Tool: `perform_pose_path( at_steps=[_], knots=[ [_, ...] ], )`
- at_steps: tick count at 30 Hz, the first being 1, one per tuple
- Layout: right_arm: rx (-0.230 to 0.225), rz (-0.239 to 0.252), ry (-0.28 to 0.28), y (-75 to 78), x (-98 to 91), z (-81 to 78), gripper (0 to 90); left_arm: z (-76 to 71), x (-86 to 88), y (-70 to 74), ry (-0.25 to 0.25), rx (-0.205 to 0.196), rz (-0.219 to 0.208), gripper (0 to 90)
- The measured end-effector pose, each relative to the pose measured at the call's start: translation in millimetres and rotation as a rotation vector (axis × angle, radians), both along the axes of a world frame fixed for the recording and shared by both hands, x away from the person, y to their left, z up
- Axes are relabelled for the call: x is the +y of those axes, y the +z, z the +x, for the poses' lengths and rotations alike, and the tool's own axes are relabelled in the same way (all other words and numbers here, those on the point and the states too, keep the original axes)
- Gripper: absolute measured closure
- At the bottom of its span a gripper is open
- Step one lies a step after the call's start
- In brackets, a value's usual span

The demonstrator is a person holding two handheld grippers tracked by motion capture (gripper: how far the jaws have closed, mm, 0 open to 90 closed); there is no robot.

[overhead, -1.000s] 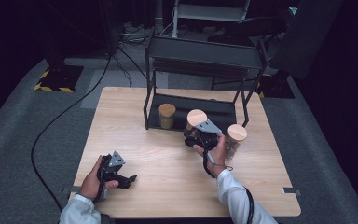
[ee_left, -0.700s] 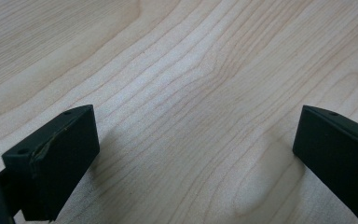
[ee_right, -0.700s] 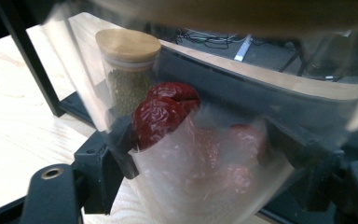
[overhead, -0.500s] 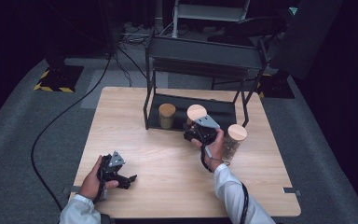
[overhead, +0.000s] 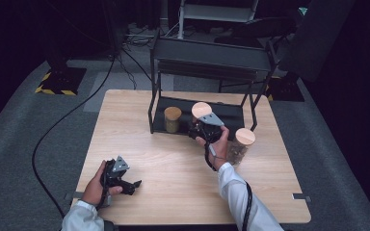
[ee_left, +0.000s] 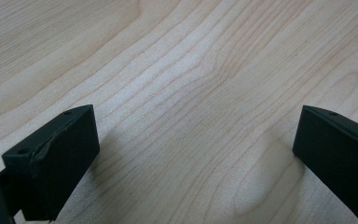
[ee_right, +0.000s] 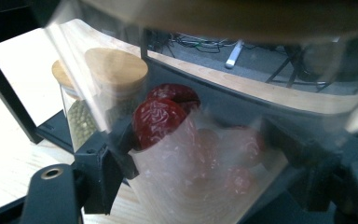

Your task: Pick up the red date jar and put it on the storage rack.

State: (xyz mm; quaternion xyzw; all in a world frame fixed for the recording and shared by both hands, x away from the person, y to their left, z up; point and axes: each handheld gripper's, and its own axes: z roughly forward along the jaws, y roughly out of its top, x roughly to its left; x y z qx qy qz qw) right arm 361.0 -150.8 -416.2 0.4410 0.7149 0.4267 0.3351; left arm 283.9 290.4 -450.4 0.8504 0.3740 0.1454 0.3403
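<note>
My right gripper (overhead: pixel 198 126) is shut on a glass jar of red dried fruit (ee_right: pixel 200 149) with a wooden lid (overhead: pixel 202 109). It holds the jar at the front of the black rack's lower shelf (overhead: pixel 231 113). A jar of green beans (overhead: pixel 172 120) stands on that shelf just to its left, and appears through the glass (ee_right: pixel 81 116) in the right gripper view. A third jar (overhead: pixel 241 144) with a wooden lid stands on the table right of my hand. My left gripper (overhead: pixel 134 185) rests near the table's front left, jaws wide open over bare wood (ee_left: pixel 196 121).
The black two-tier rack (overhead: pixel 212 53) stands at the back of the wooden table (overhead: pixel 173 168). A black cable (overhead: pixel 67 120) runs over the grey floor to the left. Dark equipment stands behind the table.
My right gripper has carried the red-fruit jar a little towards the rack's shelf. The left gripper has stayed where it was.
</note>
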Motion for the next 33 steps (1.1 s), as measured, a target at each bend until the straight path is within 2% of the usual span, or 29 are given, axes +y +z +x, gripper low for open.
perform_pose_path(
  at_steps=[3,12,21,25,33],
  knots=[
    [-0.011,-0.019,-0.011,-0.3,5.2,1.8,25.0,0.0,0.0,0.0,0.000,0.000,0.000,0.2],
    [-0.003,-0.010,-0.032,-0.4,10.3,12.7,25.0,0.1,0.1,0.1,-0.001,0.000,0.001,0.2],
    [0.015,-0.006,-0.080,-10.9,10.4,25.8,25.0,0.1,0.1,0.1,-0.001,0.000,0.002,0.2],
    [0.029,0.009,-0.086,-14.2,9.0,31.8,25.0,0.1,0.1,0.1,-0.001,0.000,0.001,0.2],
    [0.030,0.016,-0.097,-19.6,7.8,37.2,25.0,0.2,0.2,0.2,-0.002,0.000,0.002,0.2]
  ],
)
